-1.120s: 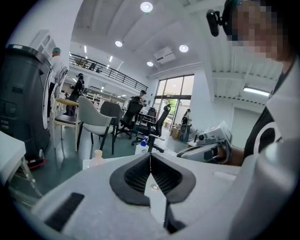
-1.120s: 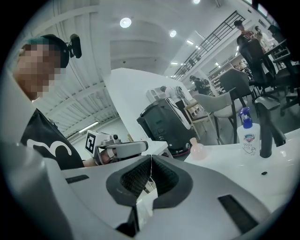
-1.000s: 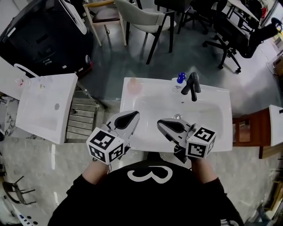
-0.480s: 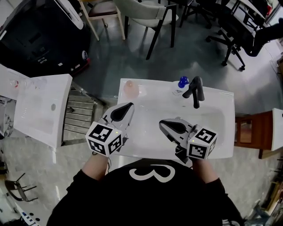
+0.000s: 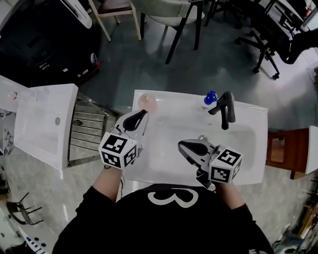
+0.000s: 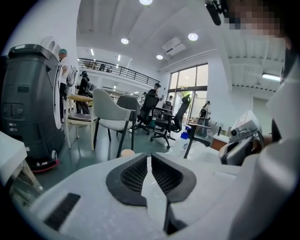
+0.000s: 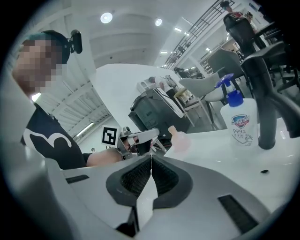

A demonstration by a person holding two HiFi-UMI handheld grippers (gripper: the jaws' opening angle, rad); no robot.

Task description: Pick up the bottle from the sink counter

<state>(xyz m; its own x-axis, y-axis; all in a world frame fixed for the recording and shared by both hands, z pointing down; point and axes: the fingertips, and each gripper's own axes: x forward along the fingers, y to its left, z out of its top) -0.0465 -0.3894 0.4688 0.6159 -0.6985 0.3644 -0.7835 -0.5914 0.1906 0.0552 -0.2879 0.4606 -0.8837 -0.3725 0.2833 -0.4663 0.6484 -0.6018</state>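
Observation:
A white sink counter (image 5: 248,163) lies below me in the head view. At its back edge, beside the black faucet (image 5: 226,108), stands a clear soap bottle with a blue pump (image 5: 210,98); a small pink bottle (image 5: 147,101) stands at the back left corner. My left gripper (image 5: 140,115) is shut and empty, its tip just short of the pink bottle (image 6: 126,153). Over the basin's front, my right gripper (image 5: 183,145) is also shut and empty. The right gripper view shows the soap bottle (image 7: 243,123) ahead to the right, well beyond the jaws, next to the faucet (image 7: 265,93).
A second white sink top (image 5: 44,124) stands to the left, with a metal rack (image 5: 87,134) between the two. A large black machine (image 5: 44,39) and chairs (image 5: 164,10) stand beyond the counter. A wooden cabinet (image 5: 283,154) is at the right.
My left gripper has moved forward over the counter's left side, closer to the pink bottle. The right gripper has stayed over the basin's front. Both stay shut.

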